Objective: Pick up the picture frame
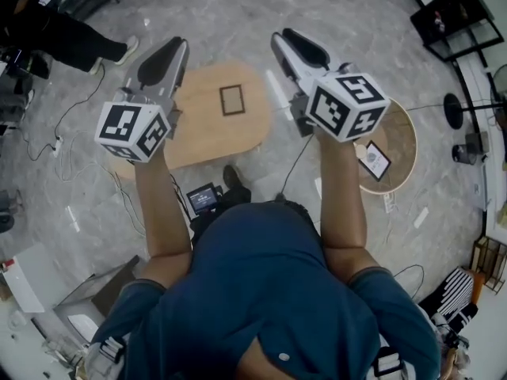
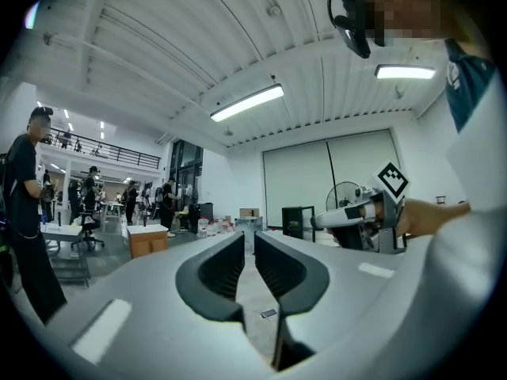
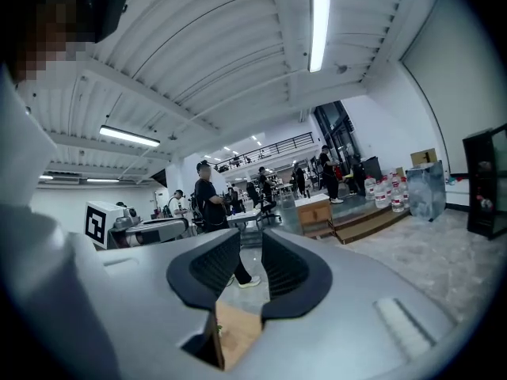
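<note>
Left tool (image 2: 249, 240) points level, jaws narrowly apart, gripping nothing.

The picture frame (image 1: 232, 100) is dark-edged with a tan middle, on a pale wood desk (image 1: 204, 139). The floor (image 1: 238, 14) is marbled grey. The left gripper (image 1: 178, 47) and right gripper (image 1: 279, 37) are grey, with black-and-white chequered cubes.

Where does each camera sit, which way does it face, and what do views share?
Head view: on the head, steeply down at table and picture frame; shows arms, torso, left gripper, right gripper.
Left gripper view: on that gripper, level across the hall; own jaws slightly apart, empty.
Right gripper view: likewise, across the hall; jaws apart, empty.
Shared: each gripper view shows the other gripper.
</note>
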`<action>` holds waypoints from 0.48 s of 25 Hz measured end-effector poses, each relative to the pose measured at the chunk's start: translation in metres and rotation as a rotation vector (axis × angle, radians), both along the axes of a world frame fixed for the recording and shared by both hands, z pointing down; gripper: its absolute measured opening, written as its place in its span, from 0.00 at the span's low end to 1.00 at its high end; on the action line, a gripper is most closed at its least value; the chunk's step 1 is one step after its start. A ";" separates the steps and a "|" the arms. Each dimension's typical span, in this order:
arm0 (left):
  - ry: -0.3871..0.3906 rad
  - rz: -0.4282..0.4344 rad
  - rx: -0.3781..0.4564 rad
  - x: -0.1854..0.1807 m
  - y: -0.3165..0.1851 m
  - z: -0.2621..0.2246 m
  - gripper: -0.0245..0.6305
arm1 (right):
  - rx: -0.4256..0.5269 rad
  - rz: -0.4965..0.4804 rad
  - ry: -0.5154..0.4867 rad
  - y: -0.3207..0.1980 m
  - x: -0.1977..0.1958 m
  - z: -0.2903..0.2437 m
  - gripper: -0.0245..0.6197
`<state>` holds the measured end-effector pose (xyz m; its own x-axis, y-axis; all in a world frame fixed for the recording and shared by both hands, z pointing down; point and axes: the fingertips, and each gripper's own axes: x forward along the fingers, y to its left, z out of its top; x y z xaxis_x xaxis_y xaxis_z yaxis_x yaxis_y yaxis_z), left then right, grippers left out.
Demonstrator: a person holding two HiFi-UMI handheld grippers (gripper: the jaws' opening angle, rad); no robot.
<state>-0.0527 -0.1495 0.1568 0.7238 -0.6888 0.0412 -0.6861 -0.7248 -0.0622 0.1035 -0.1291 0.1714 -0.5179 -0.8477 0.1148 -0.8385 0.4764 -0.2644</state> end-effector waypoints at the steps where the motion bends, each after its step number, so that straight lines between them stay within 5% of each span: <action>1: 0.001 0.011 -0.004 -0.005 -0.011 0.000 0.10 | -0.005 0.009 0.002 -0.009 -0.006 0.000 0.18; 12: 0.036 0.084 0.006 -0.038 -0.073 -0.010 0.10 | -0.001 0.071 0.036 -0.059 -0.044 -0.012 0.18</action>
